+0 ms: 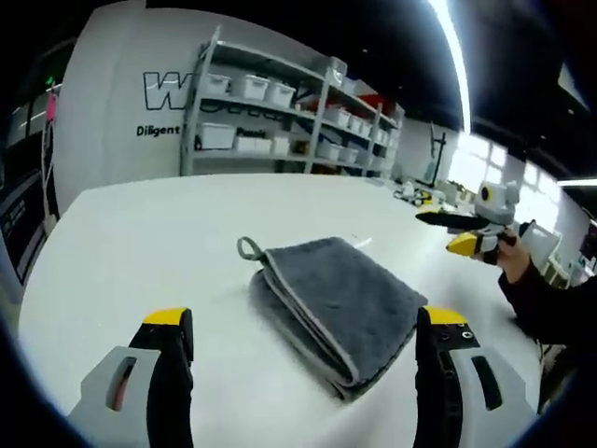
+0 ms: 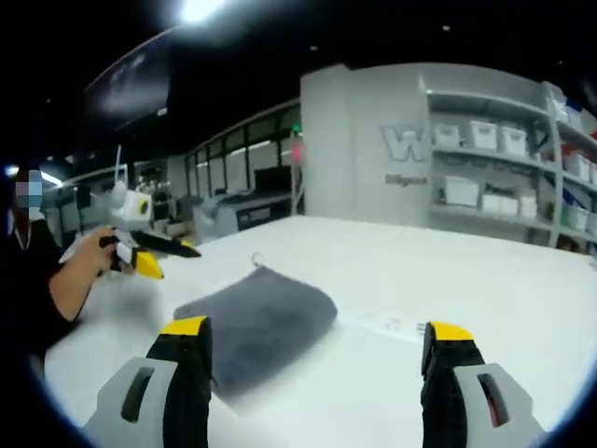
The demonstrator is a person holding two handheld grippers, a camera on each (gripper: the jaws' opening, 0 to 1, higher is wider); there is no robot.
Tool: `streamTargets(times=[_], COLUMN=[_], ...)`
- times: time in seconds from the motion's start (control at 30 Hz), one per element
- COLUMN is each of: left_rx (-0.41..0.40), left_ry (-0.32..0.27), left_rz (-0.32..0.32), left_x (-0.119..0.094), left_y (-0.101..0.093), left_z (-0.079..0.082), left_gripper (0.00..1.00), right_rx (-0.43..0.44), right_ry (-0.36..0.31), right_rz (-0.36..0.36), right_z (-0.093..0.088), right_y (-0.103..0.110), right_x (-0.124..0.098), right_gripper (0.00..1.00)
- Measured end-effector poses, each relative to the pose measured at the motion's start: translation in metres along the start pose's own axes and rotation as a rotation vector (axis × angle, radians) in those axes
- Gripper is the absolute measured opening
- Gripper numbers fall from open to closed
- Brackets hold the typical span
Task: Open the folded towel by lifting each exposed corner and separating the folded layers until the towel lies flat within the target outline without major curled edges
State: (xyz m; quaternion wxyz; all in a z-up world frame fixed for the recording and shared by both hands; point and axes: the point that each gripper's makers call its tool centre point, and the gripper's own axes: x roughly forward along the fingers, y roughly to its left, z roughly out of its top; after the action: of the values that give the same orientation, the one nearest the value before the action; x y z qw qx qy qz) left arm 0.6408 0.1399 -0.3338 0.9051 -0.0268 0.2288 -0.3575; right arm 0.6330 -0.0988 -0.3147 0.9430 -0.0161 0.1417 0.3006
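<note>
Currently grey towel (image 1: 336,313) lies folded on white table (image 1: 140,243), several layers stacked, pale edging along the fold, small hang loop (image 1: 248,247) sticking out at the far-left corner in left gripper view. Nothing is touching it.

Left gripper (image 1: 303,345): jaws spread wide, yellow-tipped, one either side of the towel's near end in the view, holding nothing; whether they're above the table or resting on it, can't tell.

Right gripper (image 2: 317,359): jaws also wide apart, nothing between them; towel (image 2: 256,327) sits ahead, closer to the left jaw, loop pointing away from cam. A small white label or strip (image 2: 387,324) lies on the table just right of the towel.

Other views of each: right gripper (image 1: 471,233) shows in left gripper view at right, held in a hand (image 1: 511,257) w/ dark sleeve, off to the towel's side, apart from it. Left gripper (image 2: 140,245) shows in right gripper view at left, gripped by a hand (image 2: 93,257), near the table edge, apart from towel.

Bkgd: metal shelving (image 1: 289,112) w/ white bins, white wall w/ lettering, ceiling strip light.
</note>
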Motion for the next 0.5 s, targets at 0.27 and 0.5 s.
streamTargets(times=[0.27, 0.5], left_rx=[-0.050, -0.045], left_ry=[0.027, 0.046], left_rz=[-0.035, -0.046], left_x=[0.015, 0.019], left_y=[-0.002, -0.005], left_z=[-0.018, -0.024], left_gripper=[0.93, 0.91], right_rx=[0.137, 0.178], right_ry=[0.044, 0.046], right_rz=[0.087, 0.084], right_z=[-0.025, -0.032], right_y=[0.023, 0.023], right_x=[0.018, 0.022], right_gripper=[0.88, 0.79])
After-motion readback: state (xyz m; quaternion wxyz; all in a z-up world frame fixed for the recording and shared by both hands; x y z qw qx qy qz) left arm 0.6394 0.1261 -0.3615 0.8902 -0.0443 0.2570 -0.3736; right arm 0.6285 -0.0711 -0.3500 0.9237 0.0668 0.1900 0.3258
